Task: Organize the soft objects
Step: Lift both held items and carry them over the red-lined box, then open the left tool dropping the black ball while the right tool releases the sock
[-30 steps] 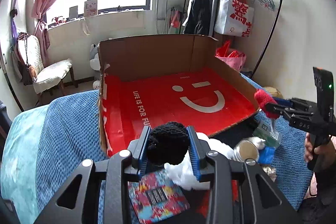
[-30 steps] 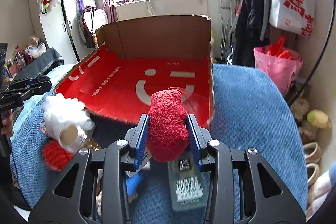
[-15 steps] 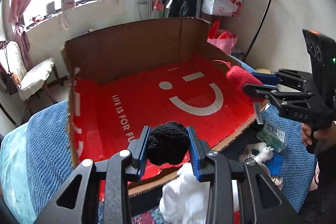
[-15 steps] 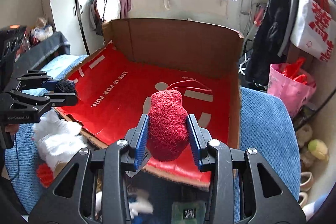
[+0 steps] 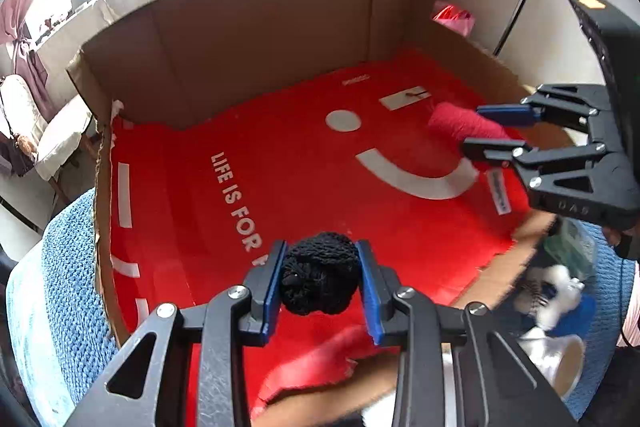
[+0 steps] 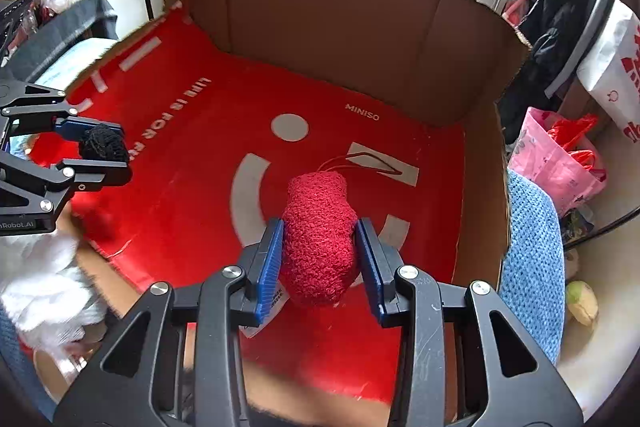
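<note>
My left gripper (image 5: 320, 279) is shut on a black knitted ball (image 5: 318, 277) and holds it over the near left part of a large cardboard box (image 5: 256, 27) with a red smiley-face floor. My right gripper (image 6: 320, 259) is shut on a red fuzzy soft object (image 6: 320, 239) with a red loop string and a paper tag, held over the box's right part. The right gripper with its red object (image 5: 464, 127) also shows in the left wrist view. The left gripper with its black ball (image 6: 102, 145) shows in the right wrist view.
The box lies on a blue knitted blanket (image 5: 68, 267). A white fluffy object (image 6: 44, 291) and a round metal tin (image 5: 560, 371) lie outside the box's near edge. A clothes rack and a pink bag (image 6: 556, 163) stand to the right.
Both grippers have moved forward from the pile of items at the box's near edge to over the red floor inside the box, each still holding its object.
</note>
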### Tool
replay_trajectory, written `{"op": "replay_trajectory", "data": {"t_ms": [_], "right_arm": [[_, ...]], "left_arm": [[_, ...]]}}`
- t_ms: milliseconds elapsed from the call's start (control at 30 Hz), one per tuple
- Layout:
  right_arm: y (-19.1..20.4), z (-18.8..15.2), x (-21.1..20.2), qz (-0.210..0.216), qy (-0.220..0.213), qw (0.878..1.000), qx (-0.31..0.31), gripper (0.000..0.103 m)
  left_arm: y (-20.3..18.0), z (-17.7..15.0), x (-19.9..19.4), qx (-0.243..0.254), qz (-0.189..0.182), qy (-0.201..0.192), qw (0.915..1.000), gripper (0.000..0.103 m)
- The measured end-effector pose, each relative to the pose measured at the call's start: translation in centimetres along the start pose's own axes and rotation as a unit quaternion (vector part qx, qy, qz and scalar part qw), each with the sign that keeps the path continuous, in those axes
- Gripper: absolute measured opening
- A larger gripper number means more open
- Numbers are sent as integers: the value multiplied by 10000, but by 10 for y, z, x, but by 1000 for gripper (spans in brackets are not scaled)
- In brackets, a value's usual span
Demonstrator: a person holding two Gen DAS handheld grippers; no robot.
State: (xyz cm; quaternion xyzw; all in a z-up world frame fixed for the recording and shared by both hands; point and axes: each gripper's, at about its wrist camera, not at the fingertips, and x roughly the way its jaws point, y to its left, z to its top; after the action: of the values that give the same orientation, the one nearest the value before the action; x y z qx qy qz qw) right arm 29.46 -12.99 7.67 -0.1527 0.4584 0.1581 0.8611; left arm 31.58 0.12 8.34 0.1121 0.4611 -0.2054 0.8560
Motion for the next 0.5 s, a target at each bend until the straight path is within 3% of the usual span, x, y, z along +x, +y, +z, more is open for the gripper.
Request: {"op": "replay_trajectory", "data": {"t_ms": [500], "right_arm": [[-37, 51, 56, -236, 713, 9958, 515, 35]], "left_arm": [[40, 51, 56, -289, 419, 619, 9968, 36]]}}
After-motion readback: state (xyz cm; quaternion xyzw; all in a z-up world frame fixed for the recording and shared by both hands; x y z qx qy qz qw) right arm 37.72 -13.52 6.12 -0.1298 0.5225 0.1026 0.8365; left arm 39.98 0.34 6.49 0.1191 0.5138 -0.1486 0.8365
